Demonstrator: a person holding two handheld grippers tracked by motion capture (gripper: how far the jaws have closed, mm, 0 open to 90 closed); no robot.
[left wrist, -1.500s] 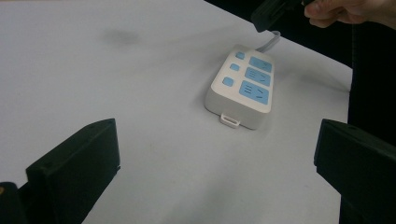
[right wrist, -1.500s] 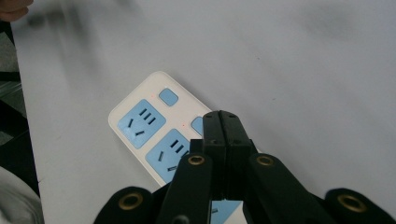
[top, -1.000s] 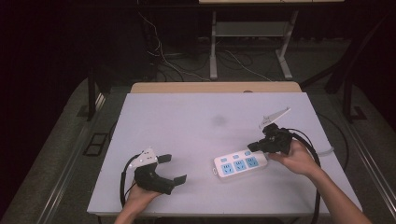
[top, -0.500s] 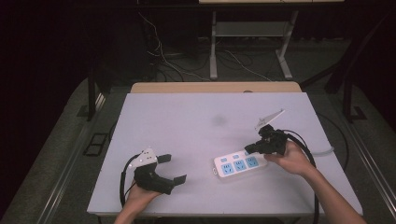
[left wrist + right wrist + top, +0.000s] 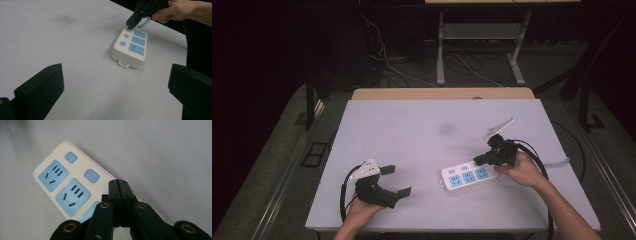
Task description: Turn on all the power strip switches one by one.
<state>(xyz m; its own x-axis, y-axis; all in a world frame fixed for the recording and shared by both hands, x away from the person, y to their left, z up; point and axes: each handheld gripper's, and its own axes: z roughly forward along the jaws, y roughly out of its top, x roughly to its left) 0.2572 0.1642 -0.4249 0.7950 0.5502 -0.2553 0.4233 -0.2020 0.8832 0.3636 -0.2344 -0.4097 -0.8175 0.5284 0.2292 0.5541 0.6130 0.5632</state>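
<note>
While left gripper (image 5: 394, 181) rests unclenched, clenched right gripper (image 5: 479, 160) tilts onto power strip (image 5: 467, 177).

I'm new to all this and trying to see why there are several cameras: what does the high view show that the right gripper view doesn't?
High view: the whole white table, the open left gripper near its front edge, both forearms, and the dark floor with cables behind.

Right gripper view: close detail of the power strip, namely small red lights beside two blue buttons and the socket slots.

Both: the white and blue power strip lying flat on the table, with the shut right gripper at its button side, over the end nearest that hand.
</note>
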